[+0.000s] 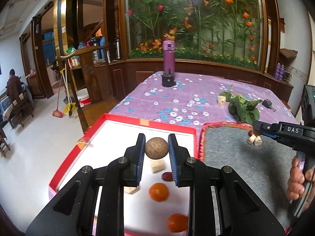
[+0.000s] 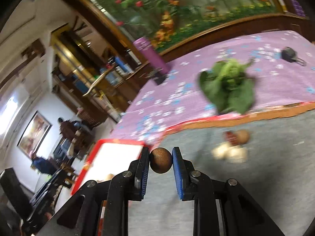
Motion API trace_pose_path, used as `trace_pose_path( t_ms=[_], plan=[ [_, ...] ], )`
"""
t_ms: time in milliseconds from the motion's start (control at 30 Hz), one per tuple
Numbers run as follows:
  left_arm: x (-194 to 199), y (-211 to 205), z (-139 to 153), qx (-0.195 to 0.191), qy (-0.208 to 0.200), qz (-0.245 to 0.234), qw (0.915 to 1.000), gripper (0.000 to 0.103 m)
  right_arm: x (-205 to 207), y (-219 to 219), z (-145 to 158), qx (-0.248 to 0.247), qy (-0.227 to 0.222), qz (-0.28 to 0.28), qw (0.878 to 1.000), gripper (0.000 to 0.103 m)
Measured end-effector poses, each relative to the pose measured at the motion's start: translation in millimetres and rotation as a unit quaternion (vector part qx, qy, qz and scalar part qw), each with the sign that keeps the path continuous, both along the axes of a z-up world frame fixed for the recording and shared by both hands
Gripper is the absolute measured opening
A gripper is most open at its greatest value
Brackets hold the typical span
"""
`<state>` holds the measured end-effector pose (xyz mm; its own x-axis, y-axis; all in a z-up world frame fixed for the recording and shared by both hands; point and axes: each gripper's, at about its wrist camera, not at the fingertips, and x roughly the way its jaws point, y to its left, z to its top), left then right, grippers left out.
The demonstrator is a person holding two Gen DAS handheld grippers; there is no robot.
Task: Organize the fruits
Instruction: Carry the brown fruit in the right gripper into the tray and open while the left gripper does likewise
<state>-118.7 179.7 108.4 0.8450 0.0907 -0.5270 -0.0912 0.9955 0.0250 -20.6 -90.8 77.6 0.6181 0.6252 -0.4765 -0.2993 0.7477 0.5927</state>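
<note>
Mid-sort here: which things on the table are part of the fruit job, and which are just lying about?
Job:
brown round fruit held in left gripper
second brown fruit held in right gripper
oranges
red date
red-rimmed white box
grey mat

Lying about:
purple flask
leafy greens
car key

Around the desk, from my two feeds

On my left feed I see the desk [image 1: 177, 96] under a purple cloth with small flowers, a purple flask [image 1: 169, 56] standing upright on a black base [image 1: 168, 79] near its far edge, and a black key fob [image 1: 268, 104] lying to the right. Behind it is a glass case of artificial flowers [image 1: 196, 19] framed in dark wood. Left of the desk, a broom [image 1: 59, 102] and yellow dustpan [image 1: 69, 107] lean by a wooden shelf unit [image 1: 88, 66], beside a white bucket [image 1: 83, 98]. A seated person [image 1: 12, 84] is far left. On my right feed, blurred, a framed picture [image 2: 34, 133] hangs on the wall.
</note>
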Motion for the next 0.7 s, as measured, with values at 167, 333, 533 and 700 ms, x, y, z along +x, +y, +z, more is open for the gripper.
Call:
trace_pose_path(
  t_ms=[167, 333, 533, 700],
  plan=[
    [-4, 15, -3, -0.005, -0.001, 0.013, 0.9999, 0.023, -13, 51, 12, -0.003, -0.012, 0.049, 0.999, 0.023],
    [-7, 26, -7, -0.011, 0.0, 0.02, 0.9997, 0.023, -27, 88, 16, -0.014, -0.021, 0.084, 0.996, 0.022],
    [-9, 38, -13, -0.018, 0.004, 0.025, 0.9995, 0.023, -35, 122, 11, -0.035, -0.02, 0.111, 0.993, 0.022],
    [-10, 47, -16, -0.023, 0.007, 0.032, 0.9992, 0.023, -37, 143, 3, -0.05, -0.013, 0.129, 0.99, 0.022]
  ],
)
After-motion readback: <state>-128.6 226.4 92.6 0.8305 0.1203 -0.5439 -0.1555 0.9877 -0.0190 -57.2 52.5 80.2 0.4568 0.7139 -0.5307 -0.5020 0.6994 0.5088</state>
